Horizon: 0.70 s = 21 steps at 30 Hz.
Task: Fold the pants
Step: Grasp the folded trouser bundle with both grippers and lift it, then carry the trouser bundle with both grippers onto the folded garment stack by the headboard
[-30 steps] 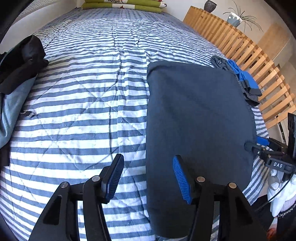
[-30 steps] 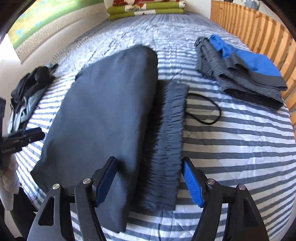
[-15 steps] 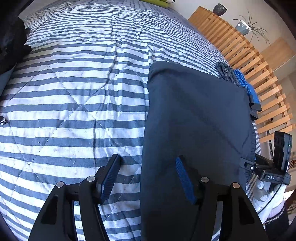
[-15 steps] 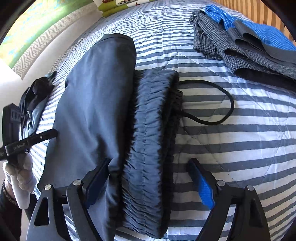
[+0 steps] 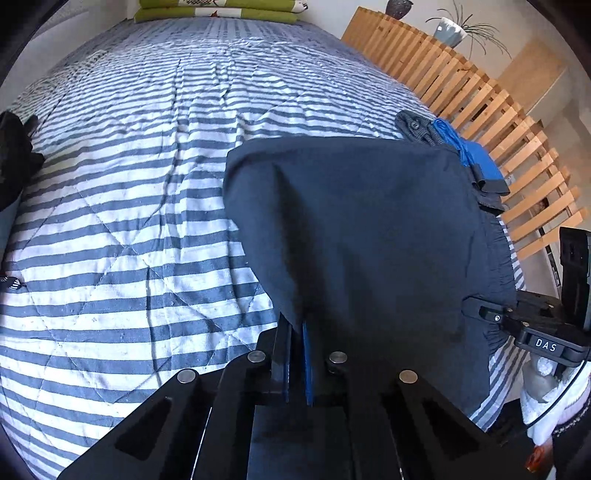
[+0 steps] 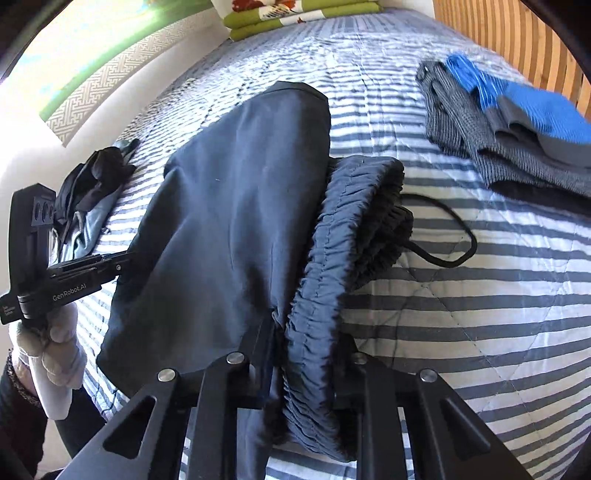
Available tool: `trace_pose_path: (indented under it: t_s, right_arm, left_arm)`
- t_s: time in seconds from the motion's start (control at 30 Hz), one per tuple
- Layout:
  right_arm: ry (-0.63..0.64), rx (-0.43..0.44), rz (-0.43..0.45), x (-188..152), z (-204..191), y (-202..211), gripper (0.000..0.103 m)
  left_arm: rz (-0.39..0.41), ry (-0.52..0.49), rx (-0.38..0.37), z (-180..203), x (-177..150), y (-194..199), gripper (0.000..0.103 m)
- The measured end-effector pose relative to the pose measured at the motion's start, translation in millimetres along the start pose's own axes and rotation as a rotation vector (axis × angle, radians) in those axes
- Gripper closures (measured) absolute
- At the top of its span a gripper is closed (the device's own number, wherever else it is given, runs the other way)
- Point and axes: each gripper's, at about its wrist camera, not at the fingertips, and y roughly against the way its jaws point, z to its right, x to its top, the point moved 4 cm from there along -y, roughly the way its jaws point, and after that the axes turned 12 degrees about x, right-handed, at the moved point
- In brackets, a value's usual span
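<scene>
Dark navy pants [image 5: 369, 229] lie folded over on the striped bedspread [image 5: 140, 206]. My left gripper [image 5: 295, 332] is shut on the near left edge of the pants fabric, which rises into a small peak there. In the right wrist view the same pants [image 6: 236, 221] show their gathered elastic waistband [image 6: 332, 258], and a black drawstring [image 6: 450, 236] loops out over the bedspread [image 6: 480, 302]. My right gripper [image 6: 310, 354] is shut on the near end of the waistband; its fingertips are hidden by cloth.
A folded grey and blue garment [image 6: 517, 125] lies at the right by the wooden slatted rail [image 5: 480, 96]. Dark clothes [image 6: 92, 184] are heaped at the left edge. Green pillows [image 5: 221, 9] sit at the far end. A gloved hand [image 6: 55, 347] holds the left gripper's handle.
Both grippers went from open to shut on the pants, the left on the fabric edge, the right on the waistband. The held parts have lifted slightly off the bedspread.
</scene>
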Motion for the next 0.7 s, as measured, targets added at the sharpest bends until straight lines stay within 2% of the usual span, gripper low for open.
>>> trace_pose_path:
  t_s: [0.23, 0.43, 0.7]
  right_arm:
    - [0.039, 0.006, 0.063, 4.0, -18.3, 38.8, 0.084]
    - [0.058, -0.023, 0.115, 17.8, -23.9, 72.9, 0.084]
    - [0.081, -0.118, 0.228, 59.2, 1.9, 134.7, 0.084]
  left_arm:
    - [0.085, -0.036, -0.034, 18.9, 7.4, 58.1, 0.099]
    - [0.136, -0.081, -0.051, 46.2, 26.0, 88.2, 0.099]
    - [0.244, -0.133, -0.094, 110.8, 91.6, 117.9, 0.099]
